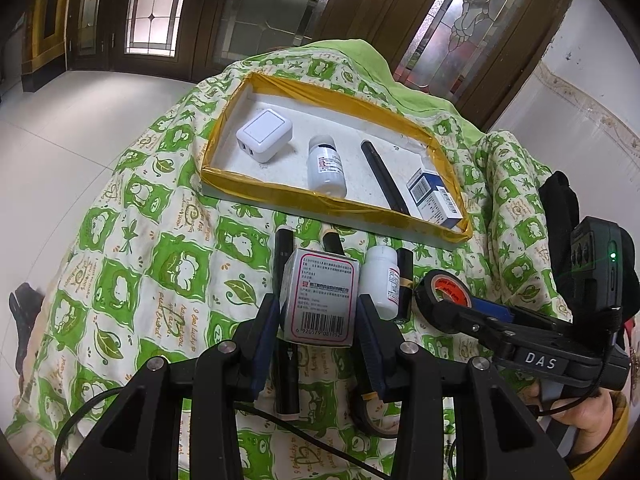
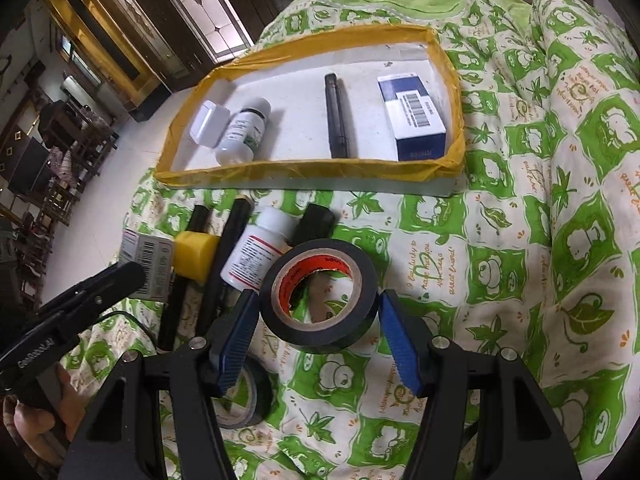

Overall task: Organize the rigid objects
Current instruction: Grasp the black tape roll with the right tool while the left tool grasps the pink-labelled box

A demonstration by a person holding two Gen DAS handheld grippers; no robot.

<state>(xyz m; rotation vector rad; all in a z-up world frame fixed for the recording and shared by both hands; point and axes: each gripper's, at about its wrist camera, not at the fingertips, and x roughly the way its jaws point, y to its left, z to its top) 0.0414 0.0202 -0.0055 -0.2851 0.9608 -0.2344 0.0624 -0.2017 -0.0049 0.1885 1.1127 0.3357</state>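
Left claw (image 1: 318, 316) clamps the grey box (image 1: 320, 300), upright, barcode facing the camera. Right claw (image 2: 318, 322) grips the tape roll (image 2: 320, 292) across its rim, hole tilted up. Tray (image 2: 304, 172) lies at 12 o'clock from both, long axis crosswise; free floor between charger (image 1: 264, 135) and bottle (image 1: 326, 166).

Green-patterned quilt (image 2: 500, 240) under a yellow-taped tray (image 2: 304, 170), loose pens (image 2: 224, 256), white bottle (image 2: 256, 252)
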